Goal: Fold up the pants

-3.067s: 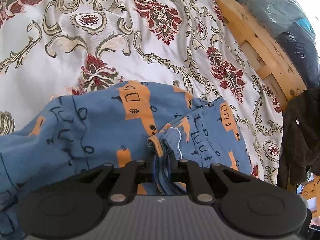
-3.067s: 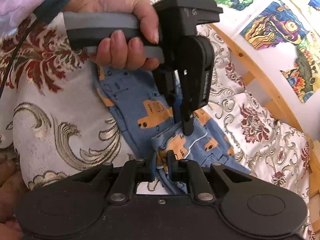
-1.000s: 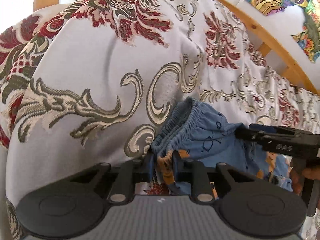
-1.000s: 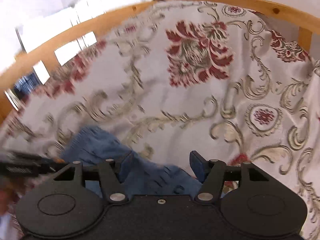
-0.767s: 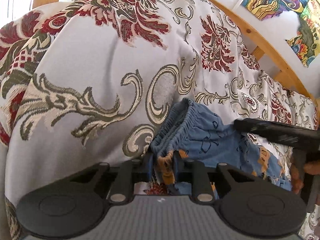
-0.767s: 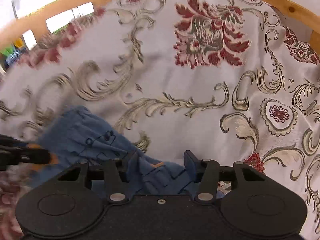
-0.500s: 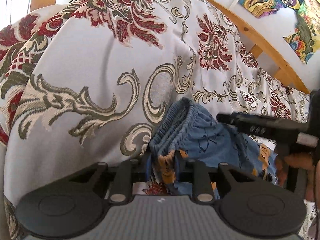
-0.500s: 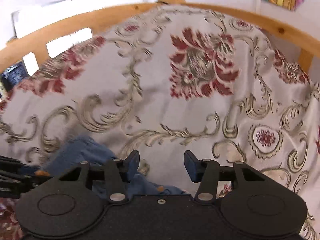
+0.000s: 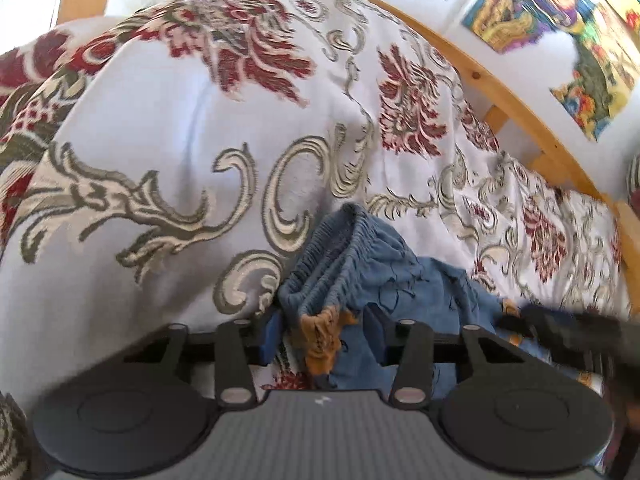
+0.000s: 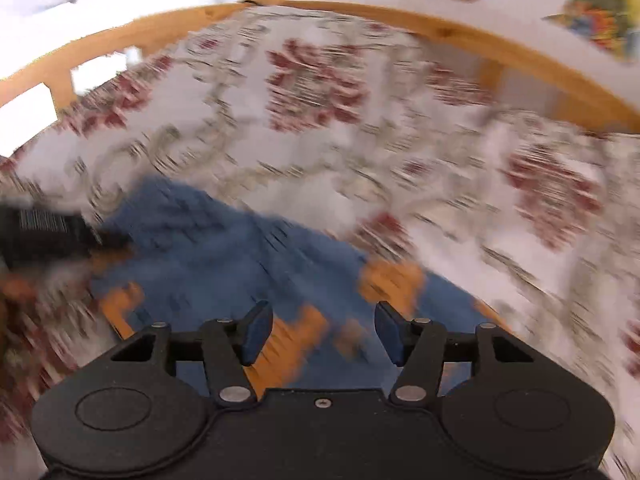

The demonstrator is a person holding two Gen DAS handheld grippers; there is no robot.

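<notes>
The soft blue cotton pants with orange prints (image 9: 360,264) lie bunched on the floral brocade bedspread (image 9: 180,128), ribbed elastic waistband uppermost. The left gripper (image 9: 322,332) and the right gripper (image 10: 320,328) both stand parted, holding nothing.

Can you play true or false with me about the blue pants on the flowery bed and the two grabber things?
1. The left gripper has its fingers apart, with bunched pants fabric lying loose between them. True.
2. The right gripper is squeezing the pants tight. False: its fingers are wide apart, above the blue cloth.
3. The pants are blue with orange patches. True.
4. The pants lie on a plain green blanket. False: the bedspread is white with red flowers and beige swirls.
5. The elastic waistband is bunched up near the left gripper. True.
</notes>
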